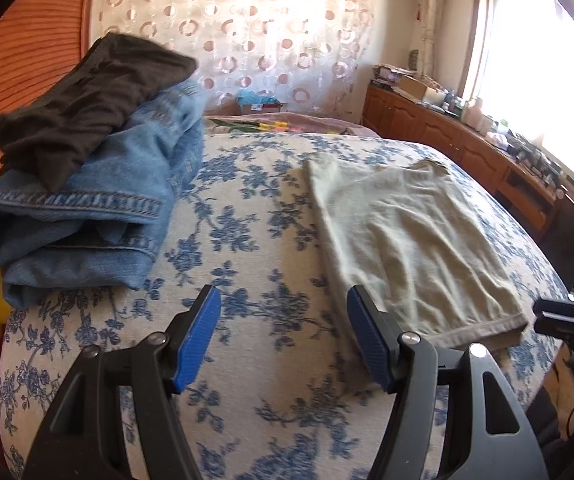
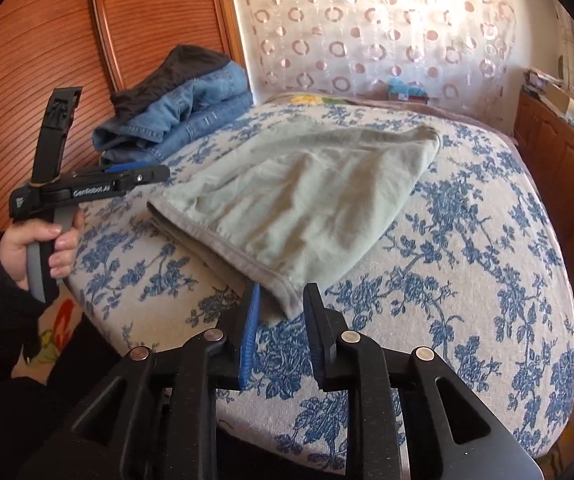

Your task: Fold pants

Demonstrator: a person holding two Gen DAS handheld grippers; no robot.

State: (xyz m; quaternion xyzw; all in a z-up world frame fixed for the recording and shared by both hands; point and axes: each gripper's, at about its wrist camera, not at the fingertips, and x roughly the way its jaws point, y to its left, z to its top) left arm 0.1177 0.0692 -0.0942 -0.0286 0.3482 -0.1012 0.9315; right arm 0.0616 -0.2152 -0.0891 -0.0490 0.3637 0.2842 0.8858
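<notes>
Pale green-grey pants lie folded flat on the blue-flowered bedspread; they also show in the right wrist view. My left gripper is open and empty, just left of the pants' near edge, above the bedspread. In the right wrist view the left gripper is held in a hand at the bed's left side. My right gripper is open, its fingers either side of the pants' near corner, not closed on it. Its black body shows at the right edge of the left wrist view.
A pile of folded blue jeans with a dark garment on top sits at the bed's far left. A wooden sliding door stands behind it. A wooden cabinet with clutter runs along the right under the window.
</notes>
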